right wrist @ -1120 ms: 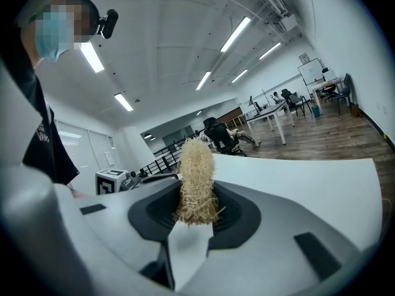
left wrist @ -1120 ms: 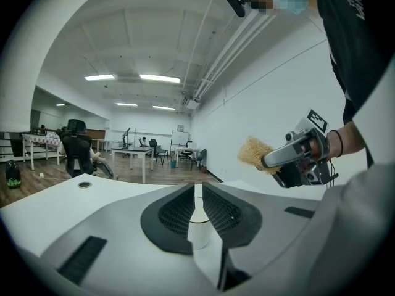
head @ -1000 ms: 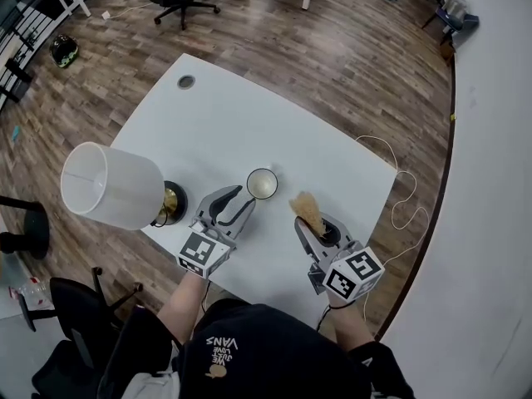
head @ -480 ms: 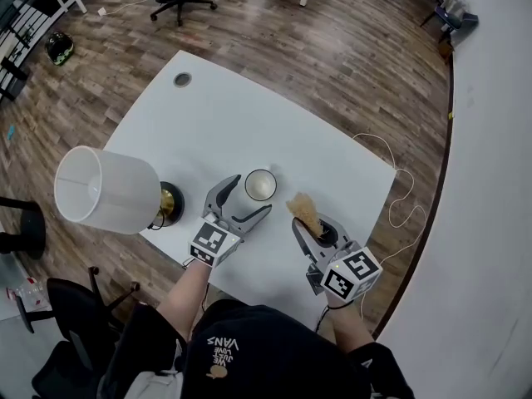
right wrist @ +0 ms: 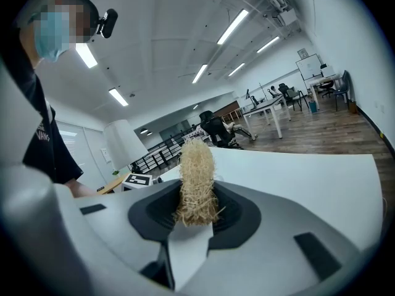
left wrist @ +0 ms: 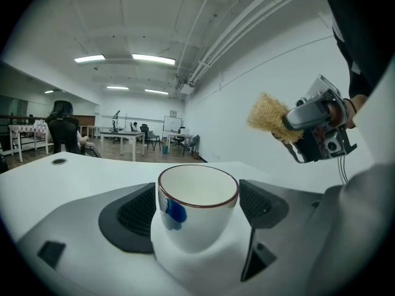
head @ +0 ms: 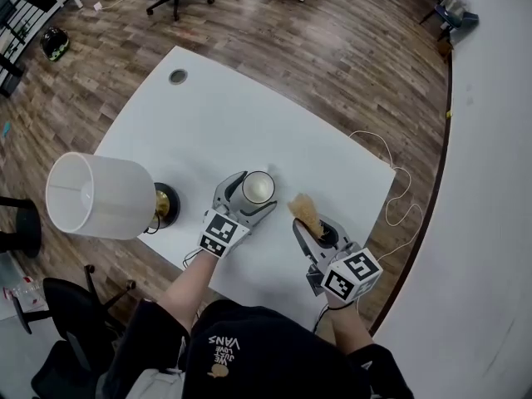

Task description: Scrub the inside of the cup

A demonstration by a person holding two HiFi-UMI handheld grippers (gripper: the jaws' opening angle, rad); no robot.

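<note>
A white cup (head: 258,187) with a dark red rim and a blue mark stands upright on the white table (head: 208,115). My left gripper (head: 256,192) has just been opening its jaws, and the cup (left wrist: 197,209) now sits between them. The dark pads (left wrist: 133,217) flank its sides and I see no squeeze. To the right, my right gripper (head: 309,223) is shut on a straw-coloured scrubber (head: 306,209) that sticks up from its jaws. The scrubber (right wrist: 196,184) fills the gap between the right gripper's (right wrist: 196,213) pads. It hangs a short way right of the cup.
A table lamp with a white shade (head: 91,196) stands at the table's left edge, close to my left arm. A white cable (head: 399,198) loops off the table's right corner. A round grommet (head: 178,76) sits at the far corner. Office chairs stand on the wood floor beyond.
My left gripper came forward and down toward the cup while its jaws spread wide, and they now stand on either side of the cup. The right gripper and scrubber have stayed put.
</note>
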